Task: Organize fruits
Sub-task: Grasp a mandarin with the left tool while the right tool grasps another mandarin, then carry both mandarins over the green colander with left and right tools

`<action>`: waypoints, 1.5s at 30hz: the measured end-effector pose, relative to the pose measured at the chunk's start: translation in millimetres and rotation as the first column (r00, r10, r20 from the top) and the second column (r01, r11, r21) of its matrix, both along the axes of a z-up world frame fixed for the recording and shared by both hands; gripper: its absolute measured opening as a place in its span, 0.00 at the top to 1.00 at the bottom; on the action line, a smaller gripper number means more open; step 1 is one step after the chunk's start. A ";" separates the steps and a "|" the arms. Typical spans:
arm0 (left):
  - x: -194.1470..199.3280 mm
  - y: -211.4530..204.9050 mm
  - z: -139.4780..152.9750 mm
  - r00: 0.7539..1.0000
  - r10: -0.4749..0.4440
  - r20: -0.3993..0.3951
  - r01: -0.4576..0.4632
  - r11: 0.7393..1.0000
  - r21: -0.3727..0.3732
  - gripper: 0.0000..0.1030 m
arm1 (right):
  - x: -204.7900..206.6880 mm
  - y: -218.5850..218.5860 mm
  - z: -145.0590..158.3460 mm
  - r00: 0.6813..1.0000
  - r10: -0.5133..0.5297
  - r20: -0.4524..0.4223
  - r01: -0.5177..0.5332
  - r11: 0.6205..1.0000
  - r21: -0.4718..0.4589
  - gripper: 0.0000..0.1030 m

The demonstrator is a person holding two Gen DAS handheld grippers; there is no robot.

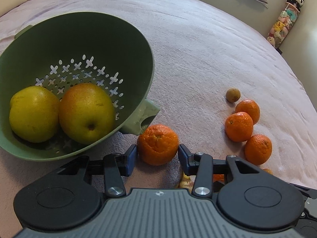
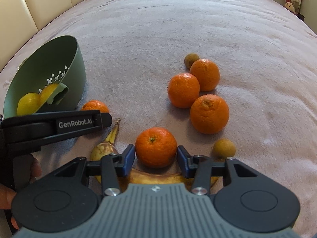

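Note:
A green colander (image 1: 118,39) lies tilted on the pink blanket with two yellow-green pears (image 1: 87,113) inside. Just below its handle sits a mandarin (image 1: 158,144), and my left gripper (image 1: 158,151) is shut on it, blue pads against both sides. In the right wrist view that gripper's finger (image 2: 83,123) shows from the side, in front of the same mandarin (image 2: 95,105). My right gripper (image 2: 156,152) is shut on another mandarin (image 2: 156,146), which rests on the blanket above a spotted banana (image 2: 107,144).
Three loose mandarins (image 2: 209,117) cluster to the right with a small brown fruit (image 2: 191,59) behind them and another (image 2: 223,147) beside my right finger. A person's hand (image 2: 8,196) holds the left gripper. Cream headboard (image 2: 39,4) at back left, plush toys (image 1: 283,25) far right.

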State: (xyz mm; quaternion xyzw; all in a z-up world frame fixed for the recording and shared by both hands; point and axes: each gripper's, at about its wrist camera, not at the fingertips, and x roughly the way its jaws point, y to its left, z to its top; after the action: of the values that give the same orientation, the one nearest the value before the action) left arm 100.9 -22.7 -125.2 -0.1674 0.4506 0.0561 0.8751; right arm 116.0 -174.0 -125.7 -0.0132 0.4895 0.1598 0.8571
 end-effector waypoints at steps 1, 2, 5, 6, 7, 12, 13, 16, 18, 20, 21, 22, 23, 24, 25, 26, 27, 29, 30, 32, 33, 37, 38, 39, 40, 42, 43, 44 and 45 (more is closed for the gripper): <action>0.2 0.1 0.3 1.000 -0.002 -0.003 0.002 1.000 -0.002 0.52 | 0.1 0.3 0.0 1.000 0.000 -0.001 0.000 1.000 -0.002 0.57; 0.4 0.4 0.5 1.000 -0.003 -0.005 0.003 1.000 -0.004 0.52 | -0.3 0.6 -0.1 1.000 0.000 -0.001 0.000 1.000 -0.005 0.58; 1.0 0.6 1.5 1.000 -0.010 -0.013 0.010 1.000 -0.005 0.52 | -1.2 1.6 0.3 1.000 -0.001 0.003 0.001 1.000 -0.011 0.58; 0.9 0.5 1.9 1.000 -0.012 -0.015 0.012 1.000 -0.005 0.52 | -1.6 2.1 0.5 1.000 -0.002 0.005 0.002 1.000 -0.011 0.58; 0.7 0.4 2.4 1.000 -0.013 -0.017 0.013 1.000 -0.007 0.52 | -1.9 2.2 0.9 1.000 -0.003 0.007 0.003 1.000 -0.011 0.59; -3.1 -2.2 7.5 0.999 -0.034 -0.025 0.034 0.999 0.001 0.53 | -4.4 2.7 5.3 1.000 -0.015 0.016 0.015 1.000 -0.027 0.59; -3.9 -3.1 9.2 0.999 -0.041 -0.026 0.041 0.999 0.013 0.53 | -4.9 2.8 6.4 1.000 -0.018 0.019 0.019 0.999 -0.034 0.59; -6.5 -2.9 14.9 0.998 -0.057 -0.029 0.057 0.998 0.011 0.53 | -7.3 1.8 10.8 0.999 -0.029 0.033 0.031 0.998 -0.052 0.59; -9.5 -3.4 20.3 0.997 -0.070 -0.023 0.070 0.998 0.002 0.53 | -8.5 0.0 14.0 0.998 -0.038 0.041 0.041 0.998 -0.055 0.59; -13.2 -5.2 27.2 0.996 -0.087 -0.011 0.087 0.996 0.005 0.53 | -9.2 -2.0 17.2 0.998 -0.051 0.046 0.053 0.997 -0.054 0.59; -15.0 -6.0 30.9 0.995 -0.097 -0.007 0.097 0.995 0.007 0.53 | -9.4 -2.8 19.0 0.997 -0.058 0.049 0.061 0.996 -0.058 0.59; -16.7 -6.9 34.9 0.995 -0.104 -0.002 0.104 0.995 0.006 0.53 | -9.9 -3.1 20.7 0.997 -0.063 0.054 0.067 0.996 -0.064 0.59; -18.7 -7.5 39.0 0.994 -0.111 0.005 0.111 0.994 0.004 0.53 | -10.4 -3.1 22.6 0.996 -0.068 0.061 0.072 0.995 -0.071 0.59; -20.6 -7.4 43.2 0.993 -0.119 0.012 0.119 0.993 0.002 0.53 | -11.1 -2.7 24.4 0.995 -0.071 0.069 0.076 0.994 -0.078 0.59; -22.5 -7.3 47.5 0.992 -0.126 0.019 0.126 0.992 0.000 0.53 | -11.6 -2.5 26.3 0.995 -0.073 0.075 0.079 0.993 -0.082 0.59; -24.7 -6.9 52.4 0.991 -0.130 0.028 0.130 0.991 -0.002 0.53 | -12.1 -2.5 28.5 0.994 -0.076 0.080 0.082 0.993 -0.083 0.59; -26.9 -6.0 57.4 0.990 -0.135 0.038 0.135 0.991 -0.003 0.53 | -13.1 -2.2 31.3 0.993 -0.079 0.088 0.086 0.993 -0.081 0.59; -31.0 -3.2 67.4 0.988 -0.141 0.061 0.141 0.990 -0.004 0.53 | -15.4 -0.7 37.6 0.991 -0.079 0.104 0.087 0.993 -0.076 0.59; -32.3 -1.1 72.4 0.987 -0.141 0.072 0.142 0.990 -0.004 0.53 | -16.8 0.7 40.9 0.991 -0.076 0.115 0.084 0.994 -0.073 0.59; -35.2 3.4 80.9 0.986 -0.141 0.088 0.142 0.990 -0.005 0.53 | -20.6 3.9 47.8 0.988 -0.067 0.136 0.077 0.995 -0.068 0.59; -36.7 5.8 85.0 0.986 -0.138 0.093 0.140 0.990 -0.007 0.53 | -22.9 6.3 51.3 0.987 -0.062 0.149 0.072 0.996 -0.062 0.59; -39.9 18.0 96.0 0.987 -0.127 0.099 0.129 0.992 -0.011 0.53 | -30.5 15.4 65.6 0.981 -0.045 0.188 0.050 0.999 -0.022 0.60; -40.4 21.7 98.2 0.987 -0.124 0.100 0.126 0.992 -0.013 0.53 | -32.0 17.6 69.0 0.980 -0.039 0.195 0.041 0.999 -0.008 0.60; -41.7 25.6 100.4 0.987 -0.121 0.101 0.123 0.992 -0.014 0.53 | -33.3 20.6 72.5 0.978 -0.031 0.206 0.030 1.000 0.005 0.60; -42.7 29.7 102.8 0.988 -0.115 0.104 0.118 0.993 -0.017 0.53 | -34.8 23.8 75.5 0.976 -0.022 0.217 0.020 1.000 0.014 0.60; -44.1 37.9 107.5 0.988 -0.108 0.109 0.111 0.994 -0.018 0.53 | -38.8 31.5 82.9 0.971 0.001 0.241 -0.007 1.000 0.024 0.60; -44.4 42.1 109.4 0.988 -0.102 0.112 0.105 0.994 -0.018 0.53 | -40.7 35.6 86.0 0.968 0.013 0.252 -0.020 0.999 0.026 0.60; -44.5 46.1 111.1 0.989 -0.098 0.113 0.100 0.995 -0.015 0.53 | -41.7 39.4 88.5 0.965 0.025 0.260 -0.033 0.999 0.029 0.60; -45.0 50.7 112.9 0.989 -0.094 0.112 0.096 0.995 -0.010 0.53 | -42.7 43.0 91.0 0.963 0.037 0.266 -0.048 0.998 0.033 0.60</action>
State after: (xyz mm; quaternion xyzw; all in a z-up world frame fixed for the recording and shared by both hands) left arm 55.9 28.0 -12.3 -0.1555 0.4090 0.0015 0.8992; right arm 73.3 -131.0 -34.8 -0.0281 0.3666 0.1844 0.9115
